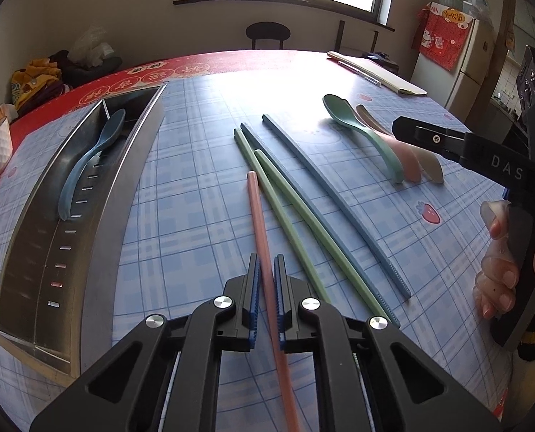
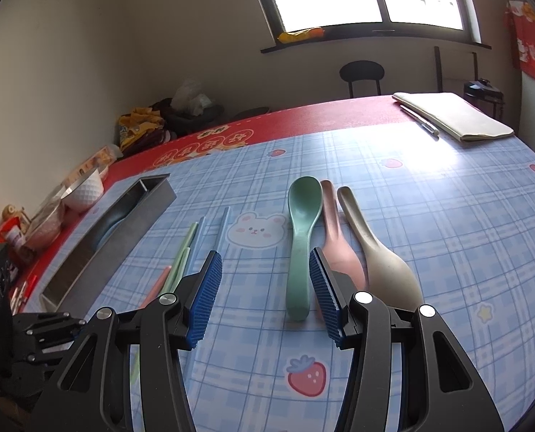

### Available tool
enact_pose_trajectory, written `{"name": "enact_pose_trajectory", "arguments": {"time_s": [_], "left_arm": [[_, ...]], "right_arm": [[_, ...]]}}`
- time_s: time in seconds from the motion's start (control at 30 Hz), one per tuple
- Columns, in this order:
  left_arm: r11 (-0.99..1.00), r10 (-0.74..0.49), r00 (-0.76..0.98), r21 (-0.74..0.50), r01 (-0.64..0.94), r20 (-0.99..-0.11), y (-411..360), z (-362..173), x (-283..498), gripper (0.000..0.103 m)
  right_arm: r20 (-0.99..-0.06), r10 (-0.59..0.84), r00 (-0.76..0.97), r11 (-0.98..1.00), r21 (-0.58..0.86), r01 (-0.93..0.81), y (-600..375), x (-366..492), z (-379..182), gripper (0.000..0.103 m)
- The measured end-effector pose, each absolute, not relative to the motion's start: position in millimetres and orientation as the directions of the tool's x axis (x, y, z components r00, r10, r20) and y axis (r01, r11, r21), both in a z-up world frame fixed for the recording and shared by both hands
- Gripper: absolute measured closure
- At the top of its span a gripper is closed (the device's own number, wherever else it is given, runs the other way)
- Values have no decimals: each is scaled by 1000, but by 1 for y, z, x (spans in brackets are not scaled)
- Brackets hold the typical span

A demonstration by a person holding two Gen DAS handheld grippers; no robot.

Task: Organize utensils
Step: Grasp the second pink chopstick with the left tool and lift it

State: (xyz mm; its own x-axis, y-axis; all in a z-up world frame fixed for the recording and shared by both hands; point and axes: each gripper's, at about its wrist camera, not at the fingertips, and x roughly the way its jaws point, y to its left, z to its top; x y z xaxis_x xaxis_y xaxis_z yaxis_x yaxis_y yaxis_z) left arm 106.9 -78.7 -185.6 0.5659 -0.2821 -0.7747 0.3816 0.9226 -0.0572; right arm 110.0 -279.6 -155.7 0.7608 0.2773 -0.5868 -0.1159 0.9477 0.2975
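My left gripper (image 1: 266,270) is shut on a pink chopstick (image 1: 258,216) that points away over the table. Two green chopsticks (image 1: 285,212) and two blue chopsticks (image 1: 325,194) lie to its right. A steel utensil tray (image 1: 98,194) at the left holds a blue spoon (image 1: 94,151). My right gripper (image 2: 265,266) is open above the handle of the green spoon (image 2: 301,230); its right finger is near the pink spoon (image 2: 335,237). A beige spoon (image 2: 379,248) lies beside them. The right gripper also shows in the left wrist view (image 1: 400,129).
A white bowl (image 2: 83,187) and snack packets stand at the table's left edge. A folded cloth (image 2: 454,115) with a pen lies at the far right. A chair (image 2: 362,75) stands behind the table. The tray also shows in the right wrist view (image 2: 116,237).
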Motion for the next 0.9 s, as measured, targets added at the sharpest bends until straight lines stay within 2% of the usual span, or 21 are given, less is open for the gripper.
{"name": "enact_pose_trajectory", "arguments": {"time_s": [0.07, 0.27, 0.37, 0.47, 0.6, 0.9], "left_arm": [[920, -284, 564, -55, 388, -775, -79, -186, 107, 95], [906, -299, 558, -47, 421, -774, -83, -186, 104, 86], [903, -305, 557, -48, 427, -773, -83, -186, 105, 86], [915, -306, 562, -75, 396, -769, -76, -186, 108, 95], [915, -342, 551, -135, 381, -761, -67, -187, 110, 97], [932, -338, 607, -167, 321, -719, -51, -178, 105, 97]], "right_arm": [[-586, 280, 761, 946, 301, -117, -280, 110, -156, 53], [-591, 290, 753, 943, 309, -121, -280, 111, -157, 53], [-592, 292, 751, 942, 315, -118, -281, 112, -158, 53], [-590, 295, 751, 940, 319, -119, -282, 112, -158, 53], [-595, 301, 745, 938, 323, -121, -282, 114, -159, 53], [-594, 342, 728, 922, 364, -136, -284, 117, -162, 54]]}}
